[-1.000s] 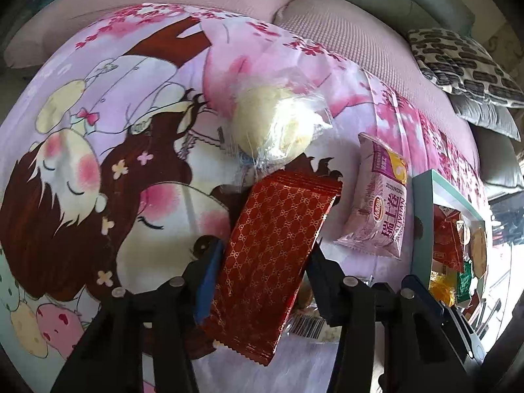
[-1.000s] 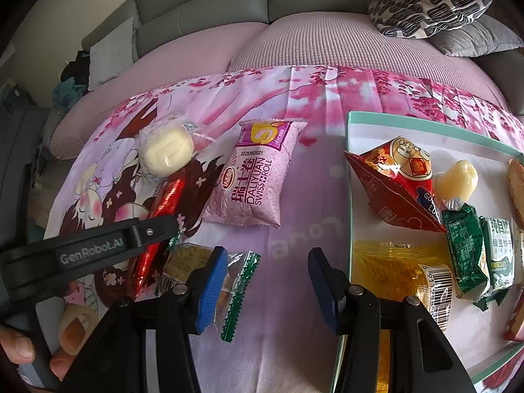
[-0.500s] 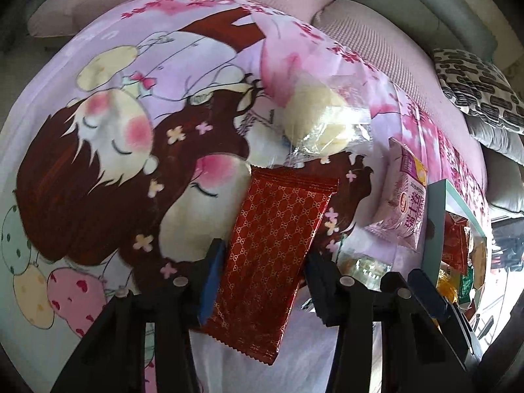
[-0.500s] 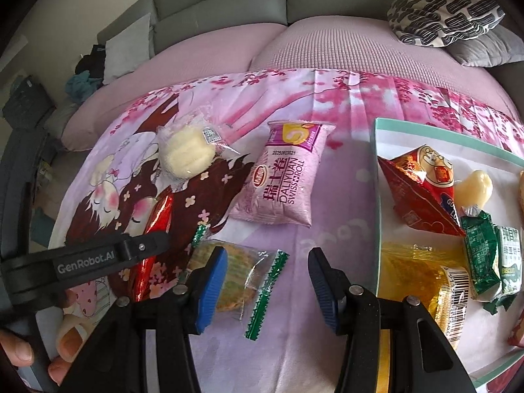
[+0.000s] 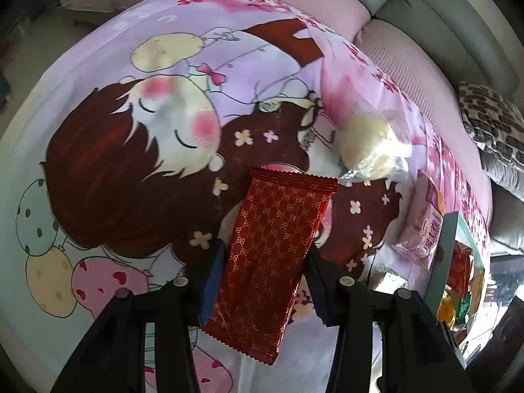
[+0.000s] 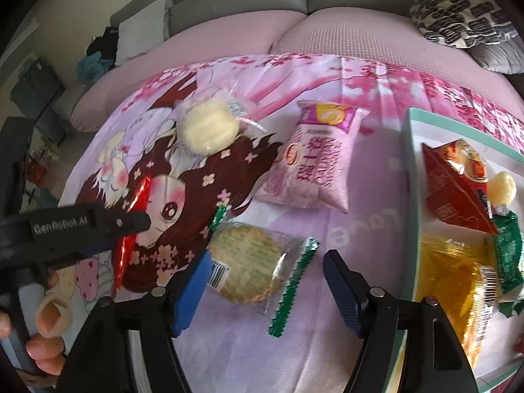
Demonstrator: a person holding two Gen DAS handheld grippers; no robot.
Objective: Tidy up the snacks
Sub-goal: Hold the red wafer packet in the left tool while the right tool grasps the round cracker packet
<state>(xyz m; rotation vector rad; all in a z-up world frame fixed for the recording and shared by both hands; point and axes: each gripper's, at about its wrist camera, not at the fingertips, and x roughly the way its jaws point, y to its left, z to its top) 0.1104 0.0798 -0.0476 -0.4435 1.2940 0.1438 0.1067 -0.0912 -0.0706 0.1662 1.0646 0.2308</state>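
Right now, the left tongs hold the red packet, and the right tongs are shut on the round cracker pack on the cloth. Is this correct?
Not fully. The left tongs do hold the red packet, as the left wrist view shows. But the right tongs are open: in the right wrist view their jaws stand wide apart, and the round cracker pack lies free on the cloth.

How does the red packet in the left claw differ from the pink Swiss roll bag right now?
The red packet is flat, glossy and gold-patterned; the pink Swiss roll bag is puffy and matte-looking with printed text. The red packet is clamped in the left claw, lifted off the cartoon sheet; the pink bag lies loose on it. Both are sealed and outside the tray.
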